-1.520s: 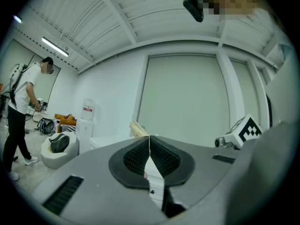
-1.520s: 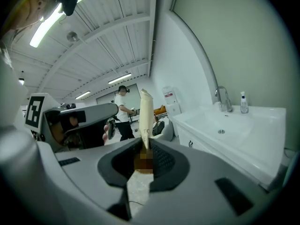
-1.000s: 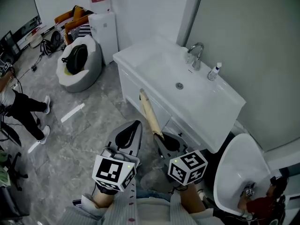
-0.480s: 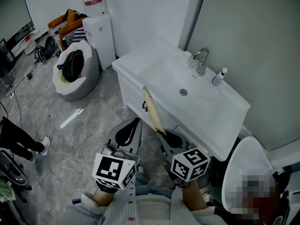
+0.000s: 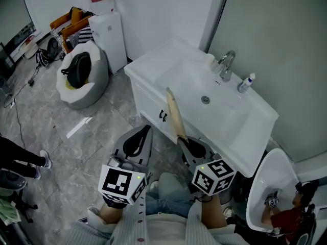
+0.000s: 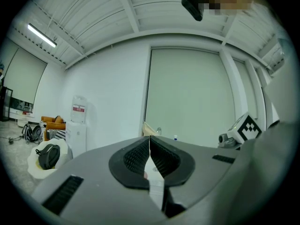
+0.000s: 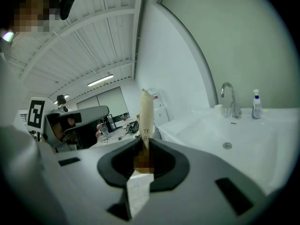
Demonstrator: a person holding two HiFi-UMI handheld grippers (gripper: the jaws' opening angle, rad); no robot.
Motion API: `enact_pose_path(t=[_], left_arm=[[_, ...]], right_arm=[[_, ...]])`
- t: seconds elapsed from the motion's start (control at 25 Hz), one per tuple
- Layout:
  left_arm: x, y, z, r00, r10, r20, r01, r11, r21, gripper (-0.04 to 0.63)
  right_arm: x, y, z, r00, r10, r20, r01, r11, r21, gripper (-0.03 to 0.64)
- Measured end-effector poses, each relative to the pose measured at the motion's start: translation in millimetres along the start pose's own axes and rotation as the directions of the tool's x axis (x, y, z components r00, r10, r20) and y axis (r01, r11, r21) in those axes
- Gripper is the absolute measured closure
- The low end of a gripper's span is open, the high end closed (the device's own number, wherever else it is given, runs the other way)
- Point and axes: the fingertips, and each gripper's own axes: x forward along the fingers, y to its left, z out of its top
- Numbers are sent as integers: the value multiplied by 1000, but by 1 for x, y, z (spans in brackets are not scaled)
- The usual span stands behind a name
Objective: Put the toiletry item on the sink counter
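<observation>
A long cream-coloured toiletry tube [image 5: 174, 113] sticks out of my right gripper [image 5: 190, 146], which is shut on its lower end. In the right gripper view the tube [image 7: 146, 117] rises upright from between the jaws. Its tip hangs over the front edge of the white sink counter [image 5: 153, 64], whose basin [image 7: 243, 135] lies to the right. My left gripper [image 5: 137, 143] is over the floor, left of the cabinet, shut with nothing in it; its pads [image 6: 140, 157] meet in the left gripper view.
A chrome tap [image 5: 226, 64] and a small pump bottle [image 5: 246, 82] stand at the counter's back edge. A white toilet [image 5: 268, 188] is at lower right. A beanbag with a black bag [image 5: 82, 73] and a water dispenser [image 5: 104, 27] stand at left. A person's legs [image 5: 20, 160] show at far left.
Both grippers have moved closer to the sink cabinet, and the tube's tip now reaches over the counter's front edge. The jaws have stayed as they were.
</observation>
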Motion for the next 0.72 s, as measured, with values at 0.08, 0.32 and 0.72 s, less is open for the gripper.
enact_pose_path(t=[0.08,0.32,0.72], left_arm=[[4,8,-1,1000,6,-6,-6,1000,-6,577],[26,38,-6,999,33,-12,-33,999,-8,577],[129,113,-10,998,53,-34,-54,998,-15,577]], right_arm=[[6,-6,3,1000,-9,-1,9,1000,5,566],[43,-30,16,1000,-9,-11,9,1000,-2,565],[155,-83,48,998,39,-56,-39,999,15,566]])
